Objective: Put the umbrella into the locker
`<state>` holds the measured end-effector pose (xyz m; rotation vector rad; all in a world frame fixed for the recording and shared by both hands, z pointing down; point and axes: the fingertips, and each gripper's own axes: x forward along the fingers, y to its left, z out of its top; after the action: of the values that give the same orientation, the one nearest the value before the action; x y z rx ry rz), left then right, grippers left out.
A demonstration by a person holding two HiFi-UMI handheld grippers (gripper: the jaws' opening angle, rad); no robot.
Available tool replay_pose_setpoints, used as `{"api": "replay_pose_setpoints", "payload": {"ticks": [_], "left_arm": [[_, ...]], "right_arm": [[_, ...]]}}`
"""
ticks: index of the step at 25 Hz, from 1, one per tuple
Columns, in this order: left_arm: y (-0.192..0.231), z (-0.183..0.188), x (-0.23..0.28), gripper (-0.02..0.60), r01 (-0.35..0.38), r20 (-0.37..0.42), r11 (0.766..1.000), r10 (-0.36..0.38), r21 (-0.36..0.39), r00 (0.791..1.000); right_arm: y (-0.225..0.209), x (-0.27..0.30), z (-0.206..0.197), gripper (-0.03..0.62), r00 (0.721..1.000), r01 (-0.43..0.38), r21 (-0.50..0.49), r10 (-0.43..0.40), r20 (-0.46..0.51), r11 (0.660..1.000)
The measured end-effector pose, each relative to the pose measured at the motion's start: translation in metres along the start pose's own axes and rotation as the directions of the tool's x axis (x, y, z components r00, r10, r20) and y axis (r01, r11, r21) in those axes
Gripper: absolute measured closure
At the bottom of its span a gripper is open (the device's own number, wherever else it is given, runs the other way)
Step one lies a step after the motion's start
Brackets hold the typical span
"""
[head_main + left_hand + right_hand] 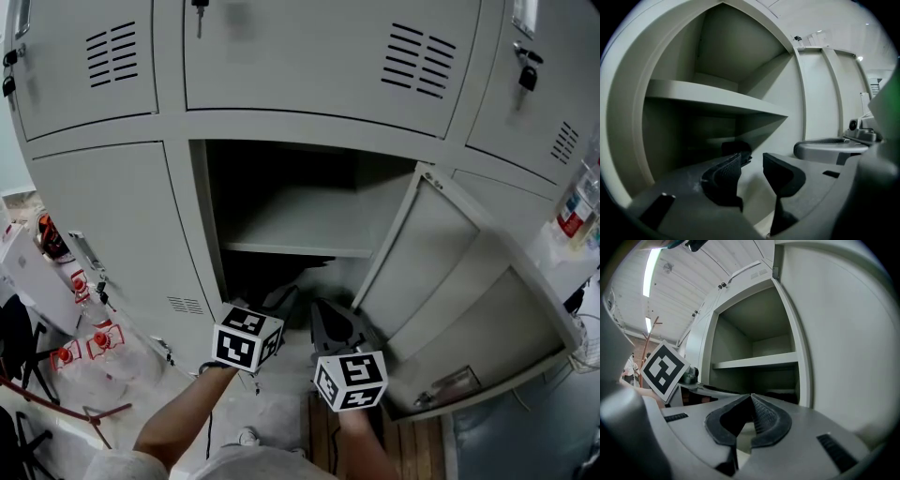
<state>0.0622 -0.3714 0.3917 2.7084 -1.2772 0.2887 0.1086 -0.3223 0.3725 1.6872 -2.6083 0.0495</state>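
The locker (178,234) stands with its door (441,272) swung out to the right and a shelf (300,225) across its middle. Below the shelf, on the locker's floor, lies a dark folded thing, the umbrella (267,277), also seen in the left gripper view as the umbrella (736,148) just beyond the jaws. My left gripper (281,307) hangs at the locker's lower opening, its jaws apart with nothing between them (752,171). Beside it to the right, my right gripper (328,323) is shut with its tips touching and holds nothing (751,399).
Shut locker doors (94,61) surround the open one, with keys hanging at the top (199,11) and at the upper right (528,73). Plastic bottles (98,352) with red labels and a dark stand (28,394) crowd the floor at the left.
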Motion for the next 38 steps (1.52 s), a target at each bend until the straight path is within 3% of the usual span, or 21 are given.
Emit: {"api": "replay_pose_setpoints", "payload": {"ticks": [10,19,28,38], "left_arm": [[0.002,0.004,-0.025,0.45,-0.055,0.08,0.998,0.055,-0.011,0.995],[0.012,0.003,-0.042,0.517,-0.094,0.116,0.995,0.097,-0.029,0.989],[0.016,0.002,-0.046,0.569,-0.097,0.127,0.995,0.101,-0.034,0.987],[0.019,0.0,-0.044,0.574,-0.101,0.12,0.994,0.107,-0.05,0.987]], "right_arm": [[0.003,-0.001,0.004,0.591,1.0,-0.008,-0.019,0.008,0.01,1.0],[0.006,0.001,0.003,0.591,1.0,-0.01,-0.033,0.01,0.008,0.999],[0.003,-0.001,0.004,0.591,1.0,-0.009,-0.052,0.009,0.009,0.999],[0.003,0.0,0.001,0.591,1.0,-0.019,-0.05,0.019,0.005,0.999]]}}
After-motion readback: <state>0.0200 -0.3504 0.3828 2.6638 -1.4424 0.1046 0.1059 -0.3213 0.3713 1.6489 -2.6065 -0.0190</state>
